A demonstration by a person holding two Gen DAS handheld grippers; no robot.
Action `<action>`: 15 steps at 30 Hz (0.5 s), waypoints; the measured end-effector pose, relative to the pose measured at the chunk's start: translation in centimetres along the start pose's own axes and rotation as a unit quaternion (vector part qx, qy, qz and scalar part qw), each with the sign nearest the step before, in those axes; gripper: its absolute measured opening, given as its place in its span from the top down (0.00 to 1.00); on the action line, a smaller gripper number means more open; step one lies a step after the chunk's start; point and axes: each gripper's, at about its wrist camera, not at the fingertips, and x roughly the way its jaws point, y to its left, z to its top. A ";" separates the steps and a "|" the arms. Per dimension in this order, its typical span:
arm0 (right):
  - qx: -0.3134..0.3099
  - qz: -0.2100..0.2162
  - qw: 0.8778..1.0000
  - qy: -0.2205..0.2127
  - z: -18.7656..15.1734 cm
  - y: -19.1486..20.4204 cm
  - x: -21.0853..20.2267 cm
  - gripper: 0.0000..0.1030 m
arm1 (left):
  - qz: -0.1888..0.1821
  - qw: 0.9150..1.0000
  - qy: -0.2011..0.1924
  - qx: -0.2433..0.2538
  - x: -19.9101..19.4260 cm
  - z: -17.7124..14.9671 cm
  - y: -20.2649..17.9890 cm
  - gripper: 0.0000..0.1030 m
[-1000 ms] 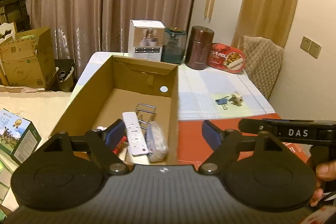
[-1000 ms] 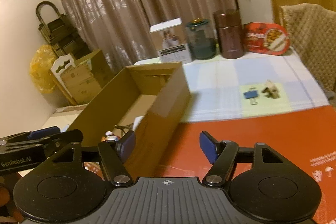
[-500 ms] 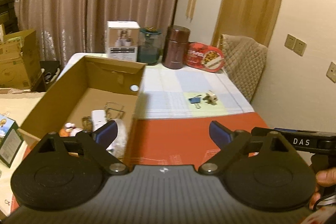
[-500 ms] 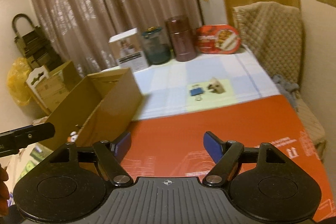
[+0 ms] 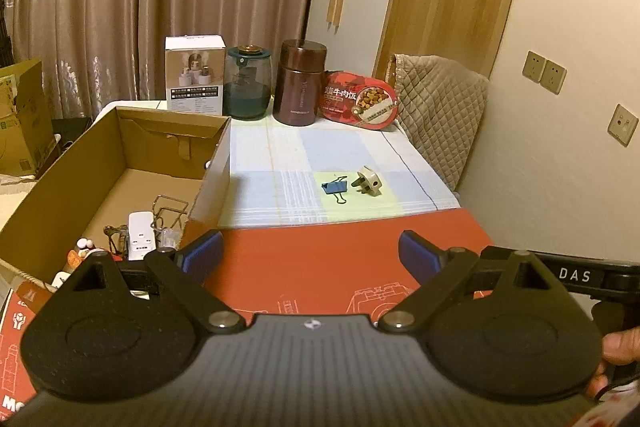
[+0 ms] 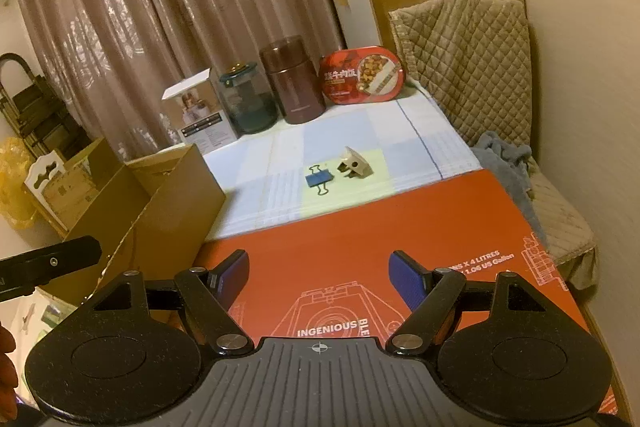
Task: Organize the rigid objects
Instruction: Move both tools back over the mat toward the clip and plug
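While the left wrist view is considered first, the left gripper [image 5: 310,253] is seen with its blue-padded jaws spread wide and nothing between them, held over a red printed board [image 5: 320,267]. To the left of it, an open cardboard box [image 5: 168,131] is seen, in which a white power strip [image 5: 141,241] and a wire rack [image 5: 170,209] are laid among smaller items that cannot be made out. Beyond the board, on a checked cloth [image 5: 280,155], a blue binder clip [image 5: 334,187] and a beige plug adapter [image 5: 368,183] are found just beside each other, well apart from the box. At the far end of the cloth a white carton [image 5: 195,75], a dark glass jar [image 5: 248,83], a brown canister [image 5: 301,83] and a red food tin [image 5: 360,101] are lined up. A black bar of the other gripper, marked DAS, is seen at the right edge.

Where the right wrist view is taken, the right gripper [image 6: 318,277] is shown with its jaws parted and empty, over the red printed board [image 6: 360,239]. The blue binder clip [image 6: 319,179] and the beige plug adapter [image 6: 354,165] are seen ahead on the checked cloth [image 6: 260,187], untouched. The cardboard box [image 6: 168,207] is placed to the left, its inside hidden by its wall. A quilted chair [image 6: 472,67] is set at the right of the table.
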 end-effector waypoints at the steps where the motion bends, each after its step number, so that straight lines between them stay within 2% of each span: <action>1: 0.001 -0.001 1.000 0.000 0.0 -0.2 0.0 0.28 | -0.001 1.000 0.000 -0.001 0.1 0.0 -0.1 0.11; 15: 0.006 -0.004 1.000 0.001 0.6 -1.3 1.0 0.28 | -0.004 1.000 0.013 -0.002 2.0 -0.2 -0.5 0.11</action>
